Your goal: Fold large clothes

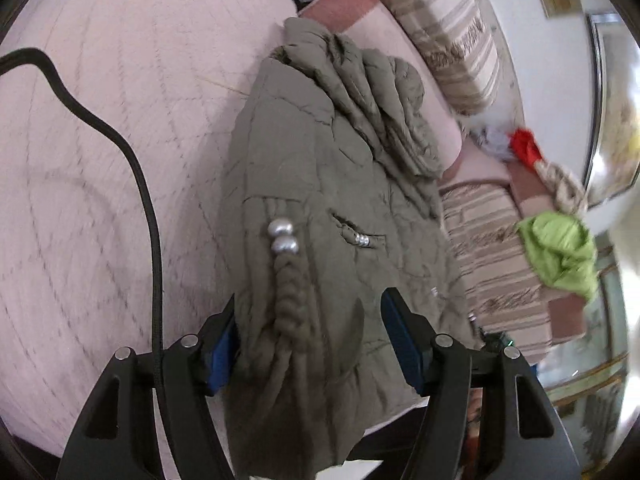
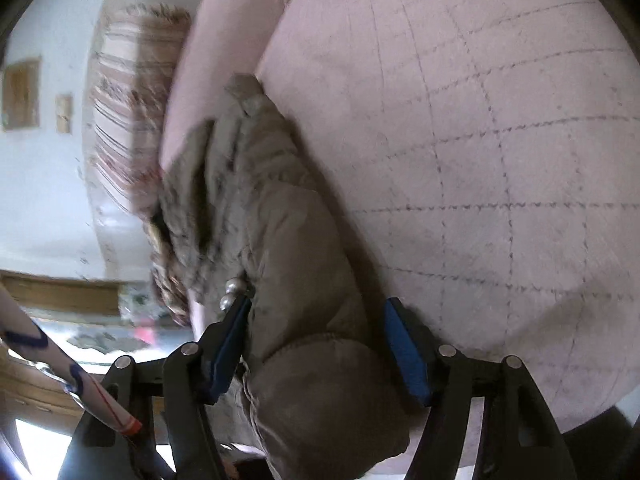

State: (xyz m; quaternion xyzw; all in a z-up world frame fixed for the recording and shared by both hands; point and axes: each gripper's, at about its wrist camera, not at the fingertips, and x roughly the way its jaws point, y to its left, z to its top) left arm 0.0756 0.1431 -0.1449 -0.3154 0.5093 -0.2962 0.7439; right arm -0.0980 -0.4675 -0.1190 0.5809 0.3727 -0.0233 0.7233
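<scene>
An olive-brown padded jacket (image 1: 320, 184) is seen lying on a pale pink quilted bedcover (image 1: 100, 160) with stitched grid lines. In the left wrist view the jacket runs from the near edge between the jaws up toward the pink pillow (image 1: 384, 40); its bunched, wrinkled part is piled at the far end. Two silver beads (image 1: 283, 237) on a braided cord (image 1: 290, 292) and a small zipped pocket (image 1: 356, 234) are visible on its front.

The left gripper (image 1: 308, 344) is held over the jacket's near end. Its jaws stand apart with the fabric bulging between the blue pads (image 1: 222, 354); the left pad appears to touch the cloth, a gap shows at the right pad, so no firm clamp is seen. A black cable (image 1: 140, 184) trails across the bedcover to the left.

In the right wrist view the right gripper (image 2: 316, 344) straddles a padded fold of the same jacket (image 2: 288, 240). Its jaws are parted, the fabric fills the space between them, but whether the pads press on it cannot be told; the picture is blurred. A fur-like trim (image 2: 168, 280) is seen on the jacket's left edge.

Beyond the bed, striped beige-and-brown cushions (image 1: 452, 28) lean by the wall. A lime-green cloth (image 1: 560, 252) and a red cloth (image 1: 526, 146) lie on the striped cover at right. A white roll with blue marks (image 2: 72, 376) is seen at lower left of the right view.
</scene>
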